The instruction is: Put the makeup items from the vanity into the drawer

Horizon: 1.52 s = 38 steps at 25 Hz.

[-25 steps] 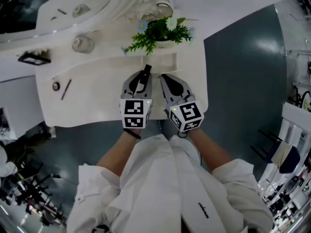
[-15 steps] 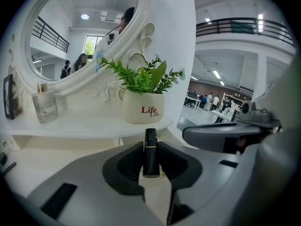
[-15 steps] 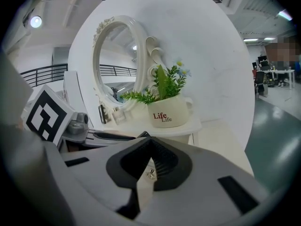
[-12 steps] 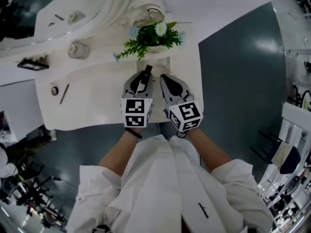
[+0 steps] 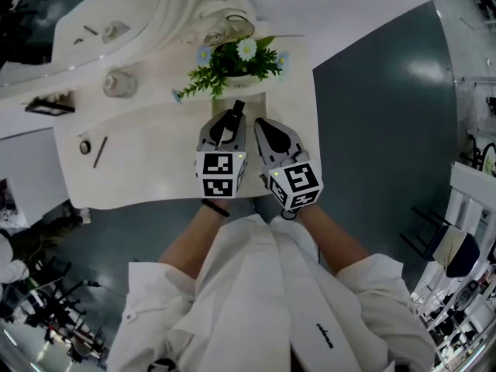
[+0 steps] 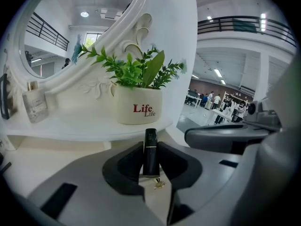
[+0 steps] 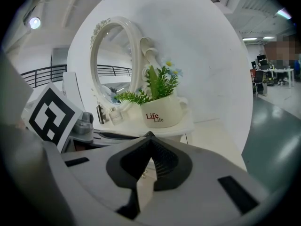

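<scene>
Left gripper (image 5: pixel 229 124) forward; black lipstick (image 6: pixel 150 149), seemingly

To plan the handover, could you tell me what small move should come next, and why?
Probably open the shut right hand-held gripper and take the small gold knob ahead: the left hand-held gripper holds the black lipstick, and no open drawer shows.

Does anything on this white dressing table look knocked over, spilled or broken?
Nothing stands out. The plant pot and the perfume bottle stand upright on the shelf, and the left tool grips a black lipstick upright.
</scene>
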### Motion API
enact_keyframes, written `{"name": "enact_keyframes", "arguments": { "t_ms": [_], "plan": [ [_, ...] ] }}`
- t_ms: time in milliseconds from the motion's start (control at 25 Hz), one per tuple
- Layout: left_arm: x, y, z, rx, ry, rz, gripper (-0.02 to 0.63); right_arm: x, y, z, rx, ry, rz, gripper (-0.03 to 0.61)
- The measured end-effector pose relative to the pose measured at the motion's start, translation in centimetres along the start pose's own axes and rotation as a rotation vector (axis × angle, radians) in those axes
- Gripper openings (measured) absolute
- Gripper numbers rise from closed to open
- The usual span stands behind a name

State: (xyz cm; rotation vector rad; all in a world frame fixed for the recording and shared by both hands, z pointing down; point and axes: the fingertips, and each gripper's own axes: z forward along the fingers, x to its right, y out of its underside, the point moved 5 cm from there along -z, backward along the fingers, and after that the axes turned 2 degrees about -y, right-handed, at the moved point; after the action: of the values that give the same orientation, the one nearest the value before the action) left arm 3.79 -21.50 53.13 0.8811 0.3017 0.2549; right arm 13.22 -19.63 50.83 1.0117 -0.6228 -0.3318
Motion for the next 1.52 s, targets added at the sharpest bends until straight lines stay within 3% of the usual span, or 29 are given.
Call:
{"name": "enact_keyframes", "arguments": {
  "t_ms": [680, 760, 880, 1320, 1520],
  "plan": [
    [0.7, 0.6, 1.7, -0.041, 0.048, 0.027, 0.117, 1.1, 0.8, -0.9, 0.000, 0.014, 0.017, 0.015],
    [0.9, 0.5, 1.8, -0.039, 0.068, 0.035, 0.200, 1.1, 0.9, -1.1, 0.000, 0.016, 0.017, 0.015],
    [0.7, 0.6, 1.7, -0.034, 0.072, 0.037, 0.209, 1.1, 0.9, -1.3, -0.001, 0.019, 0.019, 0.015],
    [-0.8, -0.1, -2.6, 0.088, 0.066, 0.032, 0.215, 0.2, 0.3, -2.4, 0.010, 0.023, -0.003, 0.015],
    [-2.5, -0.9, -6.1, 0.178, 0.022, 0.028, 0.166, -0.7, -0.8, -3.8, 0.035, 0.033, -0.019, 0.016]
  ]
}}
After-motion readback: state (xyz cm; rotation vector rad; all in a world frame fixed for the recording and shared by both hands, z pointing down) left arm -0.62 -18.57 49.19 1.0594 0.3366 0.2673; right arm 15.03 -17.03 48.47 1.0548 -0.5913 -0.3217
